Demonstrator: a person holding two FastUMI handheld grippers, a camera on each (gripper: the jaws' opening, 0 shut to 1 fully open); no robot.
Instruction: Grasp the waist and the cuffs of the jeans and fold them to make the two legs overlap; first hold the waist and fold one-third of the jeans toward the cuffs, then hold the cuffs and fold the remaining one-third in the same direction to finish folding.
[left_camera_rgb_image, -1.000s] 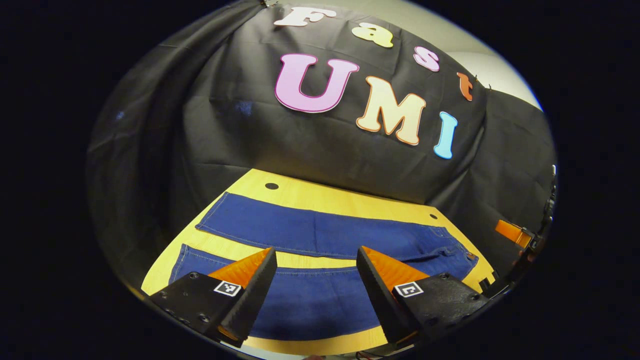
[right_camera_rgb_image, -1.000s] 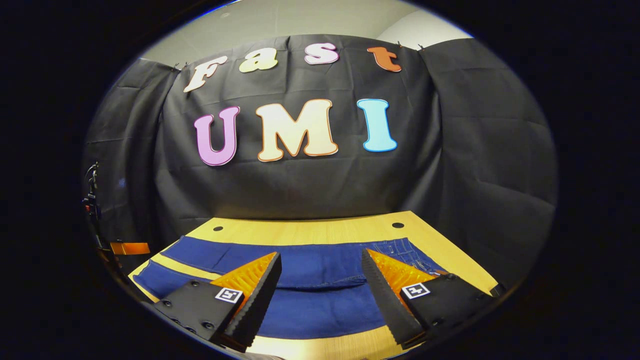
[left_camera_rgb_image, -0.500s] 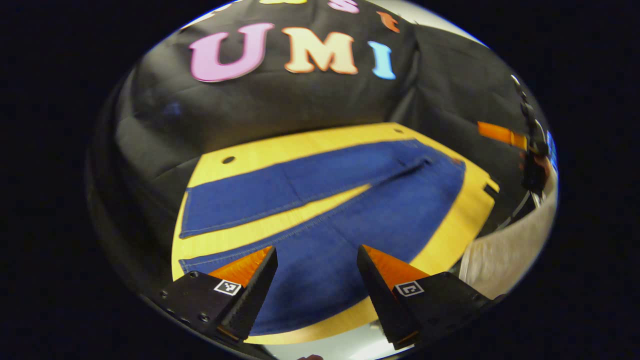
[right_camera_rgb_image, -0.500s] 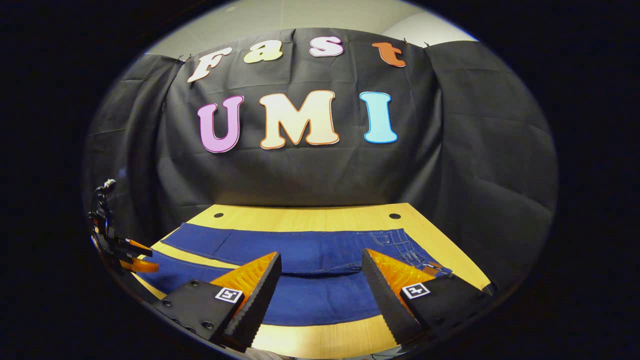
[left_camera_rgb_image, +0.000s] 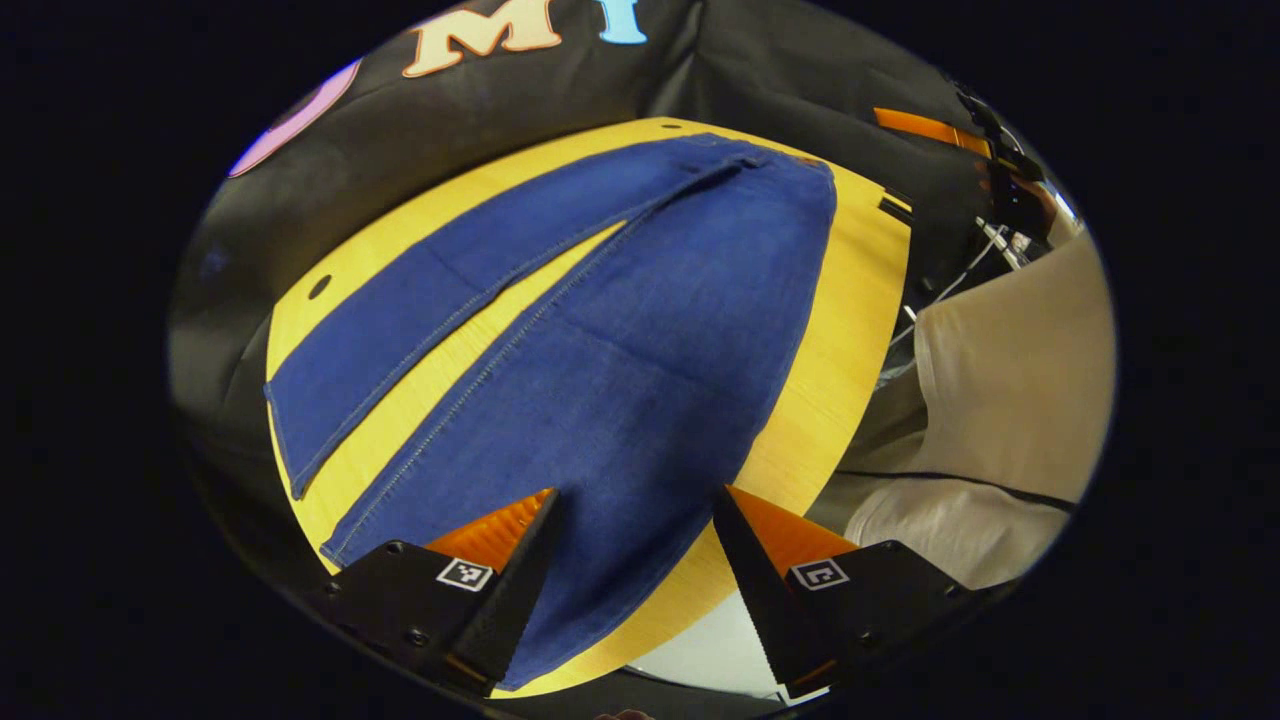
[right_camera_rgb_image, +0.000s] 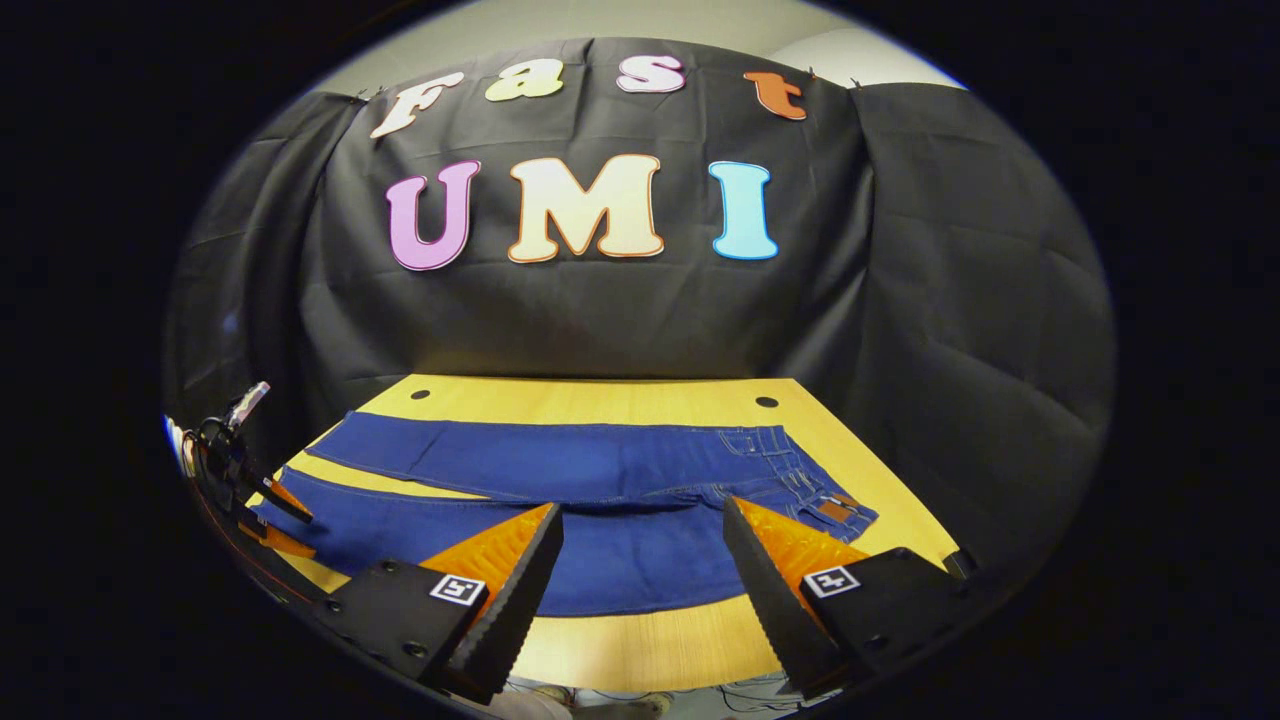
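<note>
Since a second ago the left tool (left_camera_rgb_image: 632, 545) has swung round toward the cuff end and now looks along the jeans (left_camera_rgb_image: 640, 330) from above the near leg; the right tool (right_camera_rgb_image: 640, 560) has pulled back slightly. Both tools stand apart, holding nothing. The jeans lie flat on the desk (right_camera_rgb_image: 600, 395), long axis across it, waist (right_camera_rgb_image: 810, 495) at the right, cuffs at the left, legs splayed in a narrow V. That spread, I judge, sets one tool at each end for the leg-over-leg fold, not yet begun.
</note>
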